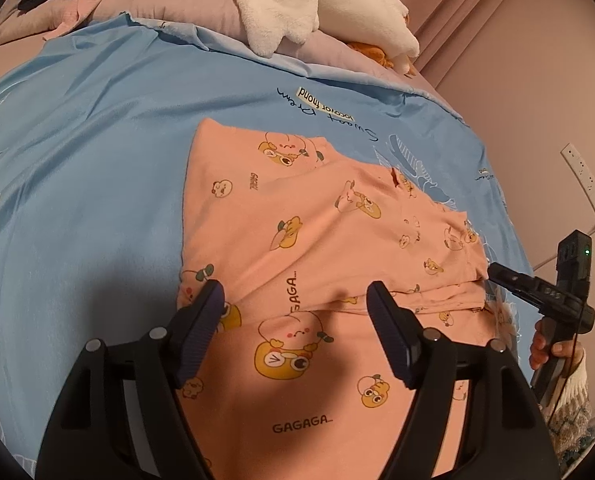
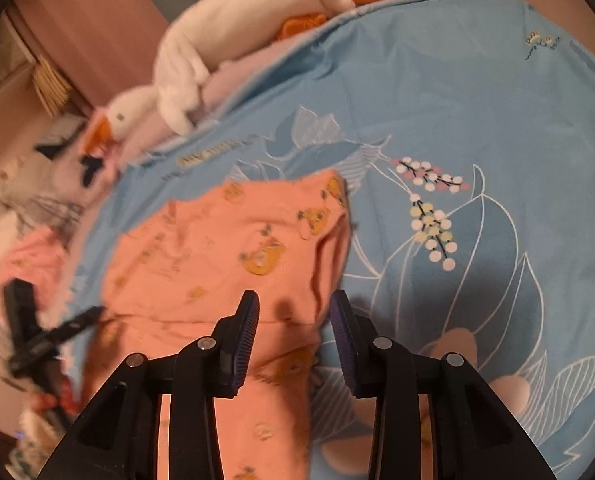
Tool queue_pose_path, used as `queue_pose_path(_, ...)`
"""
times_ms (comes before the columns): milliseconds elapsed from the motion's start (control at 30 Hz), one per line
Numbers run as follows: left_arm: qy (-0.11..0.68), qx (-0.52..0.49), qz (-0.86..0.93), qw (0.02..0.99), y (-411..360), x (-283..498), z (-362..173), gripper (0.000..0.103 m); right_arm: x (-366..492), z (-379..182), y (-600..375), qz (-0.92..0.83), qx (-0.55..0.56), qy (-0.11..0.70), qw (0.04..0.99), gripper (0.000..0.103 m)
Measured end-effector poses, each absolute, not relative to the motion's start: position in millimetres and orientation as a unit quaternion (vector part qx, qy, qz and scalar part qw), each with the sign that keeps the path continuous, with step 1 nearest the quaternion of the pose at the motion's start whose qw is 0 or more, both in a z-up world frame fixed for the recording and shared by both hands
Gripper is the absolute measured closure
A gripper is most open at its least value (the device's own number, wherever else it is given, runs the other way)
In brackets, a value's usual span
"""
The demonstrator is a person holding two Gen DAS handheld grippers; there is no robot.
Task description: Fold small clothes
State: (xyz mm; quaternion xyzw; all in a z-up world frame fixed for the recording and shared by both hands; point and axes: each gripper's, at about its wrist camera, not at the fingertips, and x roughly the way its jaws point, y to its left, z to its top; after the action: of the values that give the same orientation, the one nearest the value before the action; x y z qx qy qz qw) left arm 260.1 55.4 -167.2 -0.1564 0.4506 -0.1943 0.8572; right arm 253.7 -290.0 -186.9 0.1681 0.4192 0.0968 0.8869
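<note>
Where the light-blue floral bedsheet (image 1: 97,140) lies spread, the peach cotton garment printed with yellow cartoon ducks (image 1: 297,240) lies flat on it, partly folded. Left gripper (image 1: 297,304) hovers over it, jaws wide, nothing held. Right gripper (image 2: 293,312) hangs at the garment's edge, jaws partly parted, empty.

A bed carries everything, covered by a blue sheet (image 1: 97,140) printed with white leaf outlines, berry sprigs and dark script. 1 peach garment (image 1: 297,240) with yellow cartoon figures lies flat on the sheet, partly folded over itself. At the far edge, a pink pillow (image 1: 169,12) bears 1 white plush goose (image 1: 297,4) with an orange beak.
</note>
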Motion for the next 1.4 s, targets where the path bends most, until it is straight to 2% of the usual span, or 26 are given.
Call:
queue_pose_path(33,0.451,-0.156,-0.194,0.857,55.4,260.3,-167.5,0.029,252.7,-187.7,-287.1,0.098,0.160,0.420,0.888,0.068)
queue_pose_path(100,0.453,-0.154,-0.194,0.857,54.9,261.2,-167.6,0.029,249.3,-186.5,-279.9,0.096,0.130,0.418,0.894,0.097)
queue_pose_path(133,0.454,-0.153,-0.194,0.856,55.1,261.6,-167.4,0.029,246.6,-184.5,-278.6,0.091,0.117,0.416,0.897,0.099)
queue_pose_path(333,0.458,-0.145,-0.191,0.856,54.3,263.6,-168.1,0.029,232.8,-168.1,-295.6,0.118,0.152,0.393,0.899,0.099)
queue_pose_path(500,0.462,-0.145,-0.187,0.855,53.5,265.4,-168.4,0.029,244.7,-207.3,-317.2,0.036,0.140,0.468,0.872,0.100)
queue_pose_path(633,0.465,-0.144,-0.183,0.854,55.7,261.6,-161.2,0.029,231.9,-189.5,-322.2,0.054,0.150,0.426,0.891,0.100)
queue_pose_path(733,0.433,-0.142,-0.191,0.870,55.5,255.2,-138.8,0.027,227.6,-164.4,-311.9,0.080,0.122,0.385,0.911,0.100)
queue_pose_path(800,0.406,-0.154,-0.212,0.875,51.4,257.8,-124.7,0.015,234.6,-156.3,-300.6,0.099,0.113,0.376,0.914,0.099)
queue_pose_path(900,0.404,-0.175,-0.244,0.864,35.0,276.7,-120.7,0.014,249.9,-159.9,-281.1,0.121,0.112,0.377,0.912,0.099)
queue_pose_path(1000,0.433,-0.206,-0.257,0.839,23.7,305.4,-138.6,0.016,263.4,-166.0,-260.7,0.151,0.116,0.380,0.905,0.099)
queue_pose_path(1033,0.451,-0.224,-0.251,0.827,25.3,315.1,-150.6,0.017,265.4,-169.3,-251.9,0.162,0.113,0.382,0.903,0.099)
queue_pose_path(1067,0.466,-0.235,-0.230,0.822,31.0,321.7,-161.9,0.024,267.7,-172.7,-247.1,0.169,0.112,0.387,0.899,0.099)
queue_pose_path(1133,0.469,-0.244,-0.189,0.827,49.2,327.8,-175.2,0.044,273.2,-182.4,-240.4,0.168,0.111,0.412,0.889,0.099)
queue_pose_path(1167,0.463,-0.256,-0.180,0.829,62.5,327.5,-178.5,0.061,275.7,-189.9,-239.8,0.156,0.102,0.432,0.883,0.099)
queue_pose_path(1200,0.457,-0.261,-0.169,0.833,73.0,327.2,-177.9,0.070,275.8,-193.5,-239.5,0.143,0.091,0.443,0.880,0.099)
queue_pose_path(1233,0.447,-0.268,-0.163,0.838,84.3,324.5,-176.9,0.071,274.2,-196.5,-239.7,0.128,0.071,0.450,0.881,0.099)
queue_pose_path(1267,0.438,-0.271,-0.151,0.844,94.2,320.9,-174.5,0.067,272.8,-196.2,-240.5,0.126,0.063,0.450,0.882,0.099)
queue_pose_path(1300,0.435,-0.259,-0.125,0.853,100.8,316.8,-171.0,0.043,271.0,-193.0,-239.5,0.128,0.056,0.448,0.883,0.099)
queue_pose_path(1333,0.434,-0.245,-0.097,0.861,106.4,312.7,-168.8,0.031,269.6,-187.9,-237.0,0.134,0.049,0.443,0.885,0.095)
queue_pose_path(1367,0.425,-0.250,-0.097,0.865,114.5,306.7,-167.3,0.025,269.2,-181.4,-230.7,0.147,0.039,0.434,0.888,0.084)
queue_pose_path(1400,0.415,-0.266,-0.111,0.863,121.0,300.7,-164.9,0.025,269.9,-172.2,-217.5,0.170,0.026,0.420,0.891,0.076)
